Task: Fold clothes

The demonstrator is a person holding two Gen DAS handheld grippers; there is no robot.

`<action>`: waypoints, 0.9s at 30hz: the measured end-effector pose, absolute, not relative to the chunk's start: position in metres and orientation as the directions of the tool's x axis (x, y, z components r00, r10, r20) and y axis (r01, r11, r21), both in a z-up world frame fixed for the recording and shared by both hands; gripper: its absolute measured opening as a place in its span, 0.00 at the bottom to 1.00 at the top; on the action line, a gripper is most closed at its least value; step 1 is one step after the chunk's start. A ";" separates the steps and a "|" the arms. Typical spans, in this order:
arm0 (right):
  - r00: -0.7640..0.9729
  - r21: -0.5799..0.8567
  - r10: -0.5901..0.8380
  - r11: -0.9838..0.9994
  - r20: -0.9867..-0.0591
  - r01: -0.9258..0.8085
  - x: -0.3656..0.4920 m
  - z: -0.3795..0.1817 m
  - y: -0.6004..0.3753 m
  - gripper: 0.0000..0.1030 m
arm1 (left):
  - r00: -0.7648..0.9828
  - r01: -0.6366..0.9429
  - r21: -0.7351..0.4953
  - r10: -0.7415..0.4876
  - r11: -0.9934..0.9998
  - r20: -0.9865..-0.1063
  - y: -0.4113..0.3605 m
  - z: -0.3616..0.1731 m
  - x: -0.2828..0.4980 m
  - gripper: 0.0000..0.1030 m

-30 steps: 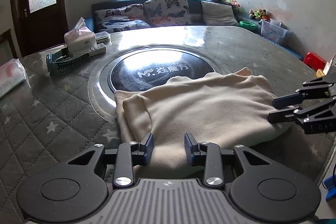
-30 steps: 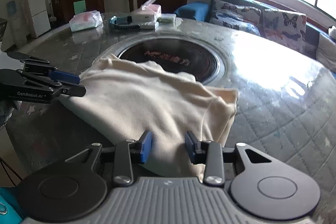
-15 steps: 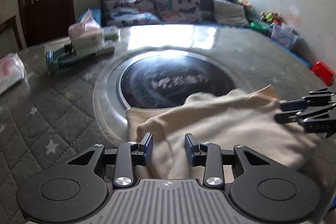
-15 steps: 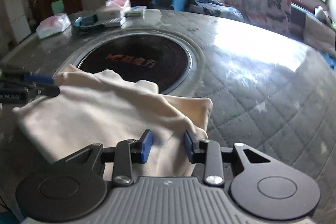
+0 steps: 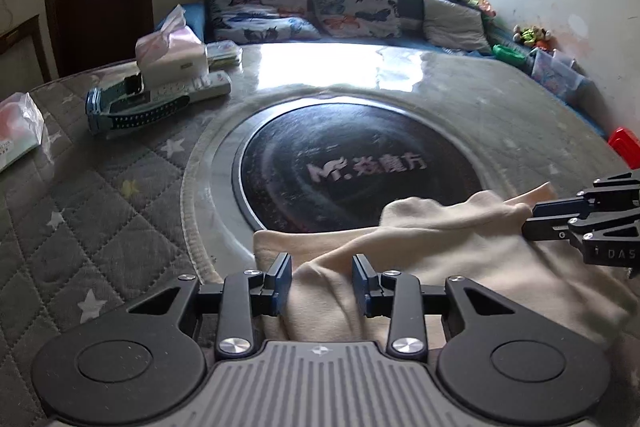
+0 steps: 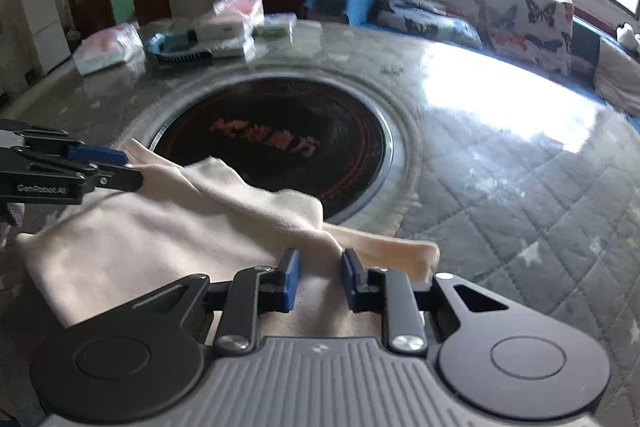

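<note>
The left gripper (image 5: pixel 321 281) has its jaws pinching a raised fold of the cream garment (image 5: pixel 460 267) at the near edge of the table (image 5: pixel 120 195), and the right gripper (image 6: pixel 318 277) likewise has its jaws closed on a bunched ridge of the same cloth. The garment lies in a folded heap at the near side of the table, its far edge overlapping the rim of the dark round glass plate (image 5: pixel 360 163) set in the middle. Farther back, on the table's far left, sit a tissue box (image 5: pixel 170 55), a blue brush (image 5: pixel 132 107) and a plastic bag (image 5: pixel 18 131), with butterfly cushions (image 5: pixel 312 11) on the sofa beyond
</note>
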State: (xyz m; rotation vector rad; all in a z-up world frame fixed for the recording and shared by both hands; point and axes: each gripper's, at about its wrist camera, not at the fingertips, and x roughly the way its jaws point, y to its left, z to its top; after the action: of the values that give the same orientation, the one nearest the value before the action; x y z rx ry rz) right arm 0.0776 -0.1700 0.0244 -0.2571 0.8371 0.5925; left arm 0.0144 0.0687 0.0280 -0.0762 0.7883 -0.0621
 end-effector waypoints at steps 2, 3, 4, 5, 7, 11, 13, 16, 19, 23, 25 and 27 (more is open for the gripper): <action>0.529 0.006 0.386 0.812 -0.755 -0.583 0.078 0.025 -0.169 0.20 | 0.700 0.022 -0.088 -0.078 0.996 -0.709 0.069 0.026 0.016 0.35; 0.536 0.001 0.386 0.813 -0.751 -0.583 0.077 0.028 -0.168 0.20 | 0.699 0.019 -0.086 -0.075 0.996 -0.711 0.070 0.025 0.017 0.35; 0.534 0.002 0.389 0.810 -0.751 -0.587 0.077 0.028 -0.166 0.20 | 0.697 0.017 -0.084 -0.072 0.996 -0.713 0.070 0.024 0.019 0.35; 0.531 0.003 0.393 0.806 -0.751 -0.591 0.077 0.028 -0.164 0.20 | 0.697 0.016 -0.082 -0.070 0.996 -0.714 0.070 0.024 0.019 0.35; 0.526 0.005 0.399 0.800 -0.751 -0.600 0.076 0.028 -0.160 0.20 | 0.696 0.016 -0.079 -0.068 0.997 -0.715 0.069 0.023 0.020 0.35; 0.521 -0.001 0.402 0.791 -0.753 -0.611 0.076 0.026 -0.152 0.22 | 0.693 0.009 -0.074 -0.060 0.997 -0.718 0.068 0.022 0.022 0.36; 0.527 -0.011 0.398 0.790 -0.750 -0.613 0.074 0.027 -0.150 0.22 | 0.692 0.008 -0.070 -0.056 0.998 -0.720 0.067 0.023 0.021 0.37; 0.537 -0.020 0.403 0.786 -0.741 -0.618 0.070 0.032 -0.149 0.22 | 0.693 0.010 -0.062 -0.052 0.998 -0.719 0.065 0.026 0.020 0.43; 0.538 -0.030 0.416 0.770 -0.733 -0.637 0.060 0.038 -0.146 0.24 | 0.700 0.003 -0.050 -0.037 0.999 -0.713 0.065 0.029 0.016 0.49; 0.526 -0.035 0.441 0.741 -0.727 -0.671 0.042 0.044 -0.139 0.33 | 0.707 -0.019 -0.042 -0.016 0.999 -0.707 0.067 0.033 0.008 0.53; 0.515 -0.044 0.458 0.715 -0.725 -0.698 0.030 0.045 -0.133 0.34 | 0.709 -0.037 -0.044 -0.005 0.998 -0.706 0.072 0.036 0.002 0.55; 0.502 -0.050 0.473 0.691 -0.724 -0.722 0.020 0.046 -0.127 0.35 | 0.710 -0.058 -0.046 0.009 0.997 -0.705 0.077 0.038 -0.003 0.61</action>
State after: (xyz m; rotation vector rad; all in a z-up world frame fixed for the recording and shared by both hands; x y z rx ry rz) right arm 0.0197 -0.1272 0.0460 -0.3708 0.7453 0.7413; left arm -0.0030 0.0774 0.0377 -0.0668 0.7811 0.0372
